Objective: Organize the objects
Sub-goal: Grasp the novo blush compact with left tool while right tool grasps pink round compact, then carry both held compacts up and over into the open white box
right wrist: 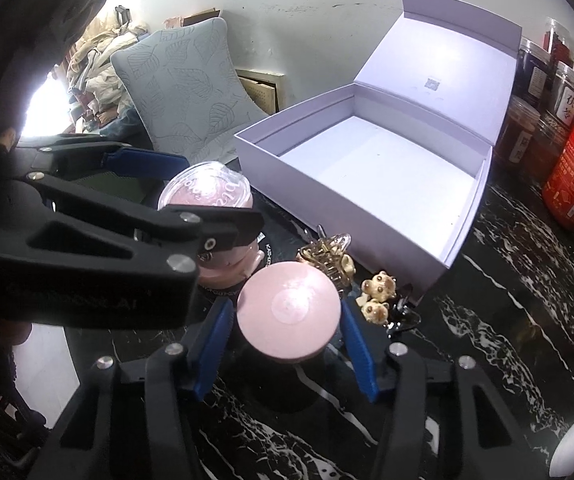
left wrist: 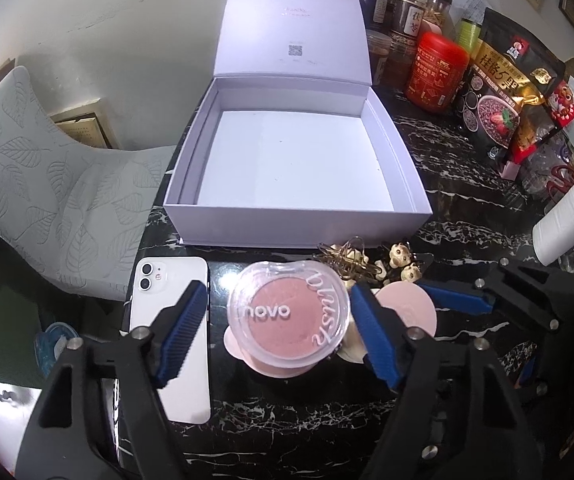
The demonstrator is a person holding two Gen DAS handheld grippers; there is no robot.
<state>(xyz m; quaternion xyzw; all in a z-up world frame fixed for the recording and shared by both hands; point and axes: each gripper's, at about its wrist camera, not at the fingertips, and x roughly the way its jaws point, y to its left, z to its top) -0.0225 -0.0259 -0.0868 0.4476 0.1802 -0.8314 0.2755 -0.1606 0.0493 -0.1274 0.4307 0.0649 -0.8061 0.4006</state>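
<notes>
A pink blush compact (left wrist: 287, 314) with a clear "novo" lid sits on the black marble table, between the fingers of my left gripper (left wrist: 277, 302), which is open around it. It also shows in the right wrist view (right wrist: 207, 188). My right gripper (right wrist: 287, 320) is closed on a round pink compact (right wrist: 289, 316), also seen in the left wrist view (left wrist: 411, 308). An open white box (left wrist: 299, 160) stands empty just beyond. A white phone (left wrist: 171, 344) lies at the left. A gold hair claw (right wrist: 327, 258) and bear clips (right wrist: 377, 296) lie by the box.
Jars, a red canister (left wrist: 437, 72) and snack bags (left wrist: 503, 96) crowd the table's right back. A white roll (left wrist: 559, 228) lies at the right. A grey leaf-patterned chair (left wrist: 47, 184) stands left of the table. The box's lid (left wrist: 293, 28) stands upright behind it.
</notes>
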